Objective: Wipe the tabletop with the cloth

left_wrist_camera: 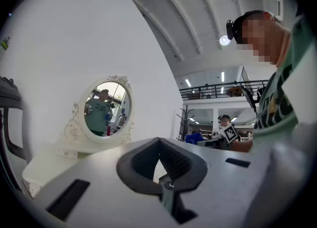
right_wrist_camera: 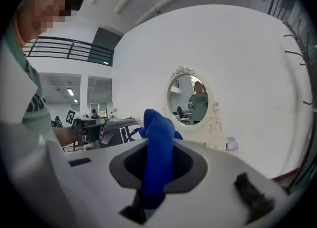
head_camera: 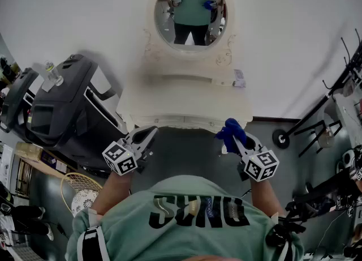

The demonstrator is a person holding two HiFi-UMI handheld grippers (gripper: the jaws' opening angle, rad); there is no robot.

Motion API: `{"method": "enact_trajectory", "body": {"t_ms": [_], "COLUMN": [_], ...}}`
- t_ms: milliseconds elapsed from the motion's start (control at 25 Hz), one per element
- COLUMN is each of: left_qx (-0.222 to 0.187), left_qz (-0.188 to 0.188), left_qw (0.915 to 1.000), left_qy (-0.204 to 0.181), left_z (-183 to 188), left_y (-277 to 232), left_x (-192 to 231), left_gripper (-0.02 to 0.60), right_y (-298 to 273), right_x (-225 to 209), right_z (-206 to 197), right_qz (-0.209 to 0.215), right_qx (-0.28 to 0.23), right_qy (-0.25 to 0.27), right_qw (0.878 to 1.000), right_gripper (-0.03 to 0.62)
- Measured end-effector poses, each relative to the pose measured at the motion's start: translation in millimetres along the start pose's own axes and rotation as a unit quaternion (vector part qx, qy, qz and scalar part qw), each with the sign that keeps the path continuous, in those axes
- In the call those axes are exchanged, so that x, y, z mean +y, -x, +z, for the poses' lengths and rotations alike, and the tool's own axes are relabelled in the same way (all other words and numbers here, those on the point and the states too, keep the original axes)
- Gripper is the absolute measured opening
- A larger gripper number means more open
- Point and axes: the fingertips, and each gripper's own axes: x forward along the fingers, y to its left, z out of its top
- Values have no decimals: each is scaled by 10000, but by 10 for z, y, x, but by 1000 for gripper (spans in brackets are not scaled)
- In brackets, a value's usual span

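Right gripper (head_camera: pixel 234 142) has its fingers clamped on the blue cloth (head_camera: pixel 230 129), just in front of the cream vanity tabletop (head_camera: pixel 186 102). Left gripper (head_camera: pixel 150 133) has its fingers pinched together on nothing.

An oval mirror (head_camera: pixel 191 12) in an ornate cream frame stands against the white wall (head_camera: pixel 79 11) (a person in a green shirt shows in it). To its left is a black treadmill (head_camera: pixel 62 107), with a racket (head_camera: pixel 79 193) lying nearby on the floor (head_camera: pixel 192 152).
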Motion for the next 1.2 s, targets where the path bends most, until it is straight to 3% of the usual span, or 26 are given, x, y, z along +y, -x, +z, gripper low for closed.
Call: {"method": "enact_trajectory", "body": {"t_ms": [480, 720, 1200], "left_qx": [82, 172, 241], "left_qz": [40, 20, -46], "left_qw": [10000, 9998, 9997], "left_qy": [29, 14, -71], "left_z": [-26, -56, -221], "left_y": [-149, -377, -1252], "left_x": [69, 33, -459], "left_gripper": [6, 6, 6], "right_y": [-95, -86, 360], "right_x": [-123, -244, -1124], "right_z": [0, 43, -63], "right_qz": [73, 327, 412], "right_qx": [48, -72, -102], "right_qy": [49, -185, -395], "right_qw": [10000, 9993, 9983], "right_gripper": [63, 64, 64]}}
